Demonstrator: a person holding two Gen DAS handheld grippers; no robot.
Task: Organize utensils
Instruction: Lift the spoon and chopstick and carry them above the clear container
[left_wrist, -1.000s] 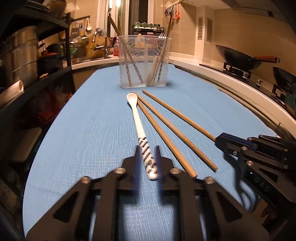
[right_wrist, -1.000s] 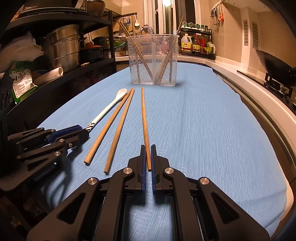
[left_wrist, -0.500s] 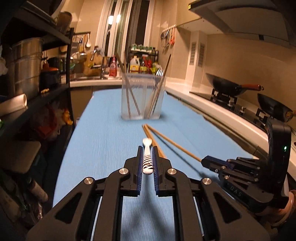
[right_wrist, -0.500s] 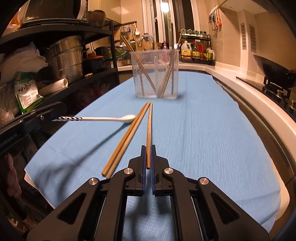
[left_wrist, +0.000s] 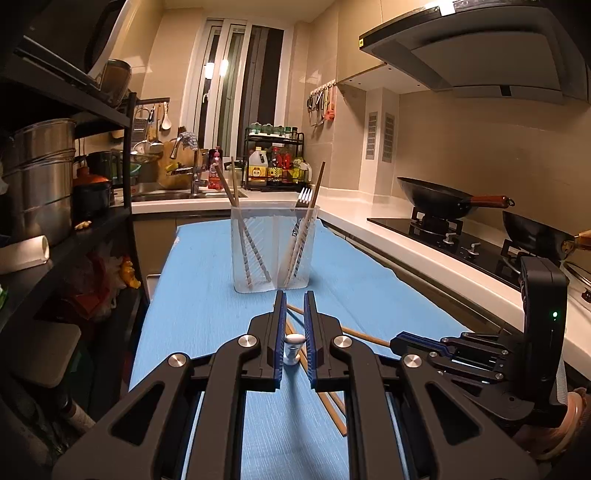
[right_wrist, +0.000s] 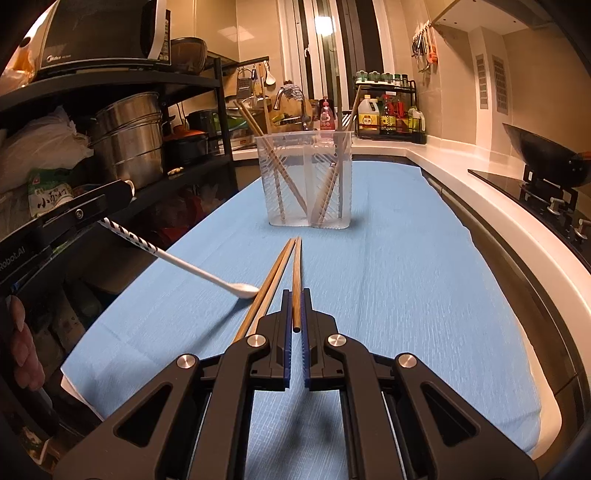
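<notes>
Left gripper (left_wrist: 294, 349) fingers pinch the white spoon (right_wrist: 207, 275) aloft, bowl dipping over the tabletop (right_wrist: 406, 258); right gripper (right_wrist: 295, 314) fingers pinch one chopstick (right_wrist: 296, 280) at its end, likely to pivot and miss the clear holder (right_wrist: 306, 181) at the far edge.

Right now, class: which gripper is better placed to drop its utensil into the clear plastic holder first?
Probably left. The left gripper holds the white spoon lifted, aimed at the clear plastic holder. The right gripper clamps a wooden chopstick low over the blue cloth.
</notes>
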